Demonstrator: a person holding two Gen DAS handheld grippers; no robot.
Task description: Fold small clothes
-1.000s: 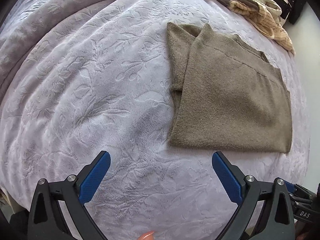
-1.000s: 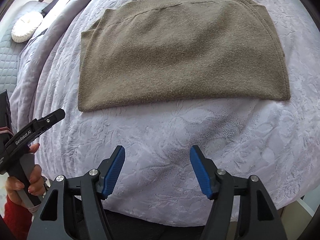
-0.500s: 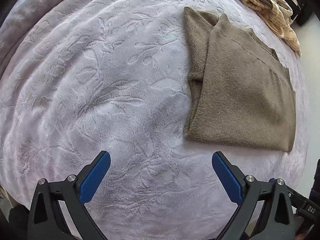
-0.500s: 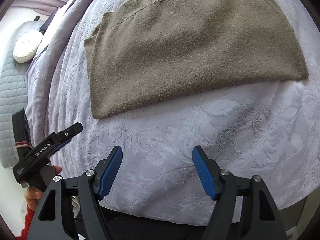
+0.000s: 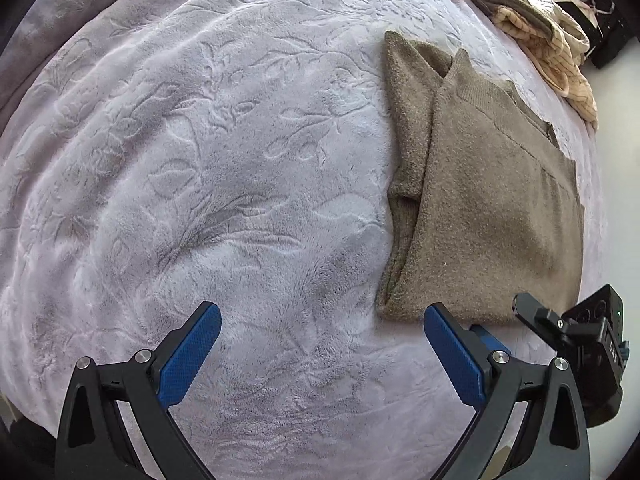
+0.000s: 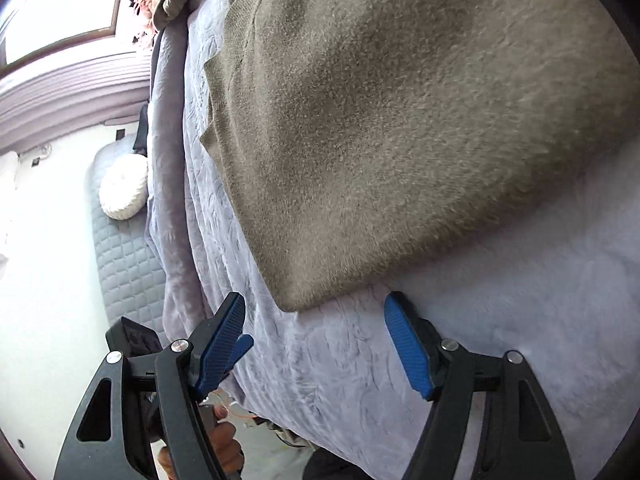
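An olive-brown knit sweater (image 5: pixel 492 208) lay partly folded on the bed's lavender embossed blanket (image 5: pixel 224 184), its body doubled over and a sleeve tucked along the edge farthest from the pile of other clothes (image 5: pixel 536 20) heaped beyond its far end. The left gripper (image 5: pixel 322 350) hung just off the sweater's near corner with its jaws spread wide and nothing between them, one blue pad almost meeting the hem. The right gripper (image 6: pixel 314 338) stood at the same near edge, a little further along it, also with its jaws wide apart and empty; in its own view the sweater (image 6: pixel 400 128) filled most of the frame, its rounded corner lying just ahead of the gap between the pads. Part of the left tool and the person's hand (image 6: pixel 224 440) showed low in that view, beside the sweater's corner. The step in hand looked like the reach for the near hem before another fold. Next, each gripper would probably need to slide a pad under all the layers at the near edge, close firmly, and carry that edge toward the neckline without letting the tucked sleeve slip out.
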